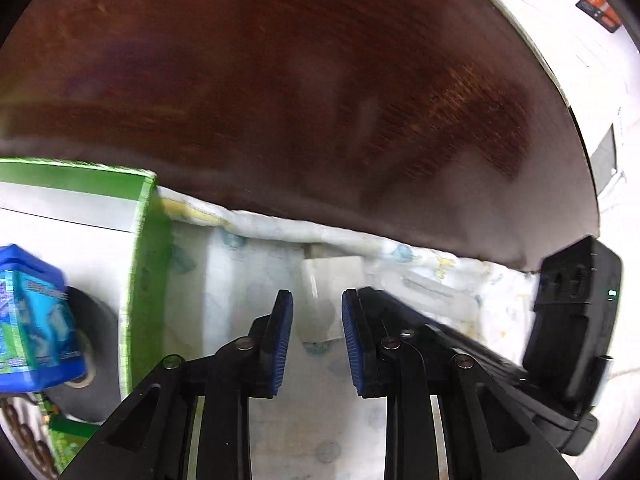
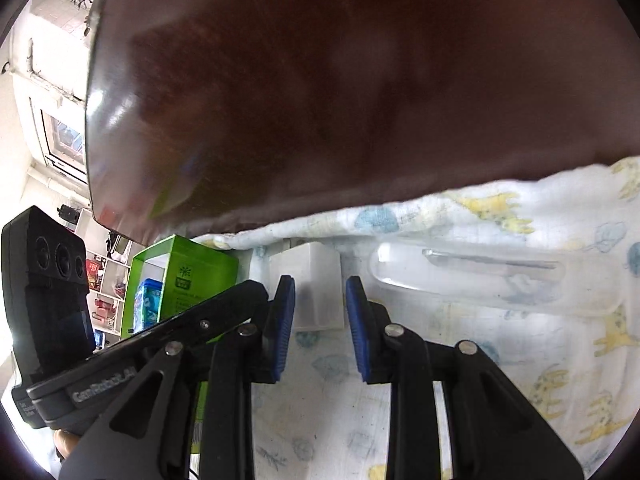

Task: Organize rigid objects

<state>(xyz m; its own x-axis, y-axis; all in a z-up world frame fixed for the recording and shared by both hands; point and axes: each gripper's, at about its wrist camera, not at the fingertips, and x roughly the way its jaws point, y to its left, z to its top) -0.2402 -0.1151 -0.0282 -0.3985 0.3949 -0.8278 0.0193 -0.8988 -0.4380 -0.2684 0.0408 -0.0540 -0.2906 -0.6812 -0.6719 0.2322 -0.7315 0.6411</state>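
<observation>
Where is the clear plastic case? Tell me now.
The clear plastic case lies on the printed cloth, right of the small white box, just below the dark wooden board in the right wrist view.

The blue packet [image 1: 34,320] and green box [image 1: 100,216] are cut off by the left edge of the left wrist view and smeared by motion blur, so no print can be read. The lower part of the white block [image 2: 316,292] is covered by the right gripper's fingers [image 2: 282,328]. The contents of the clear case [image 2: 492,280] cannot be identified.
</observation>
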